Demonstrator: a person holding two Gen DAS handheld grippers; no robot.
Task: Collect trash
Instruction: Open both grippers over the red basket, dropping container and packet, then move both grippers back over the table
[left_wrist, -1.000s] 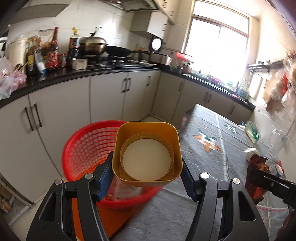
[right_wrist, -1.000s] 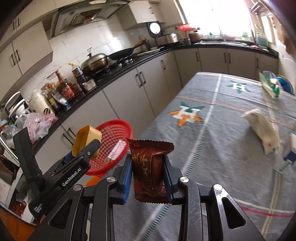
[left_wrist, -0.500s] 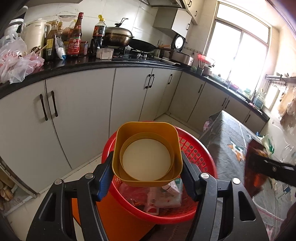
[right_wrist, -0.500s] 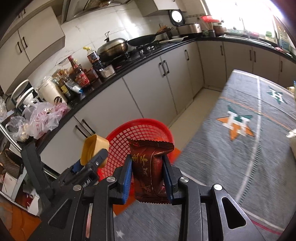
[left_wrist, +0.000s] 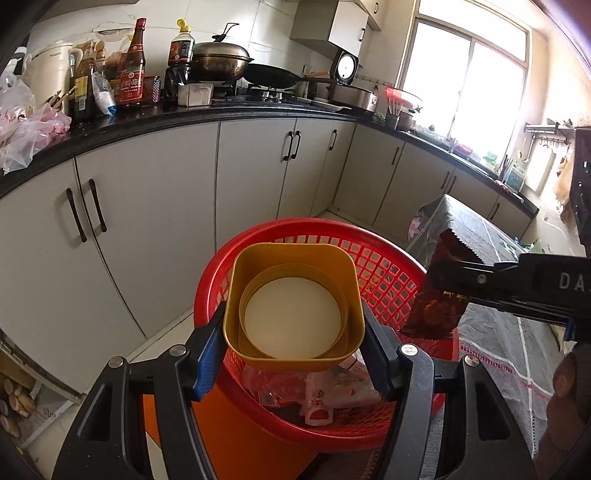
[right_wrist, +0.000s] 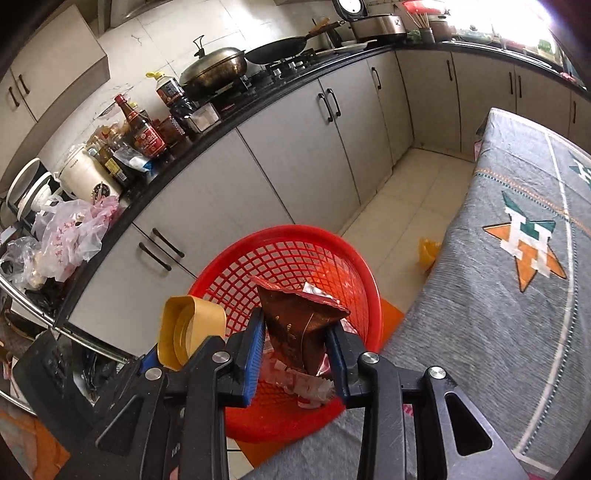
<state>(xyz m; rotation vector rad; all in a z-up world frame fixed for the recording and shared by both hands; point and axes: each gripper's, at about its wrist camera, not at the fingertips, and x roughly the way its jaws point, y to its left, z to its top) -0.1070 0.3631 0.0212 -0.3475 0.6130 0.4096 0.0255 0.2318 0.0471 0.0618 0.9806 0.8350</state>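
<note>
Two more pieces over the bin

The red basket (right_wrist: 295, 258), low in the frame, already holds wrappers. The left gripper (left_wrist: 295, 347) grips the yellow cup (left_wrist: 293, 306). The right gripper (right_wrist: 295, 354) has just been opening; the brown wrapper (right_wrist: 299, 325) hangs tilted between its jaws.

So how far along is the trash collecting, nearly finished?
Partly. Some wrappers already lie in the red basket. In hand: the left gripper holds a yellow cup over the basket, and the right gripper, its fingers just opening, has a tilted brown snack packet between them above it. Neither has dropped yet. A yellow scrap lies on the floor by the table.
</note>
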